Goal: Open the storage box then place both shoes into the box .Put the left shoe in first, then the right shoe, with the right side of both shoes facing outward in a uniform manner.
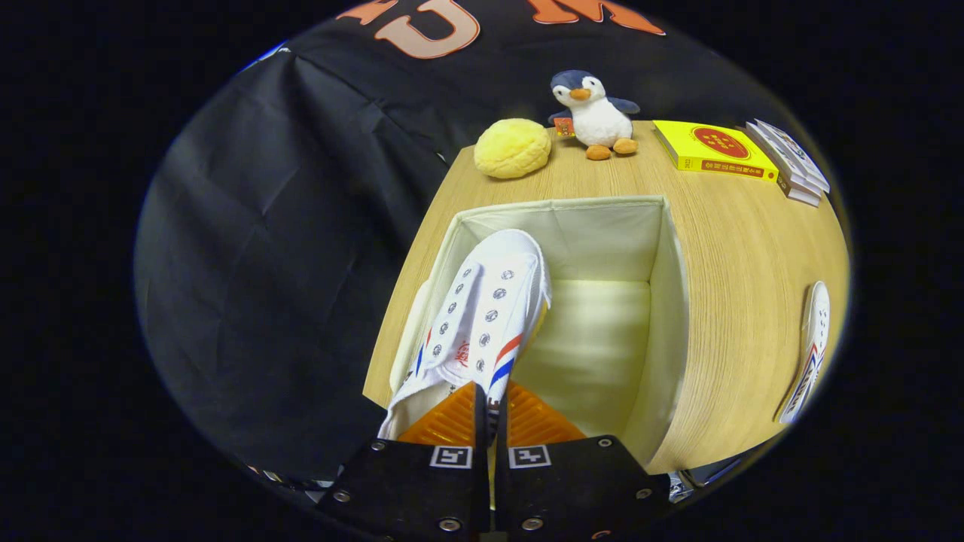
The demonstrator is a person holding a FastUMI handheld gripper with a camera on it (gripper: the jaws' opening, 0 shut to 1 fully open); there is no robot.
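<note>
The cream fabric storage box (663, 301) stood open on the wooden surface (738, 301), and the tongs (491, 410), pinching the heel edge of a white canvas shoe with red and blue stripes (486, 309), held it inside the box's left side, while the second white shoe (809, 350) lay on the surface right of the box, apparently not yet placed.

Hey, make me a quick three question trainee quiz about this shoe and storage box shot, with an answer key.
1. True or false: the claw is shut on the white shoe over the open storage box.
2. Multiple choice: where is the second shoe? A) in the box B) on the table beside the box C) on the yellow book
3. Fill in: the plush toy beyond the box, next to the yellow cushion, is a ____.

Key: 1 true; 2 B; 3 penguin.
</note>
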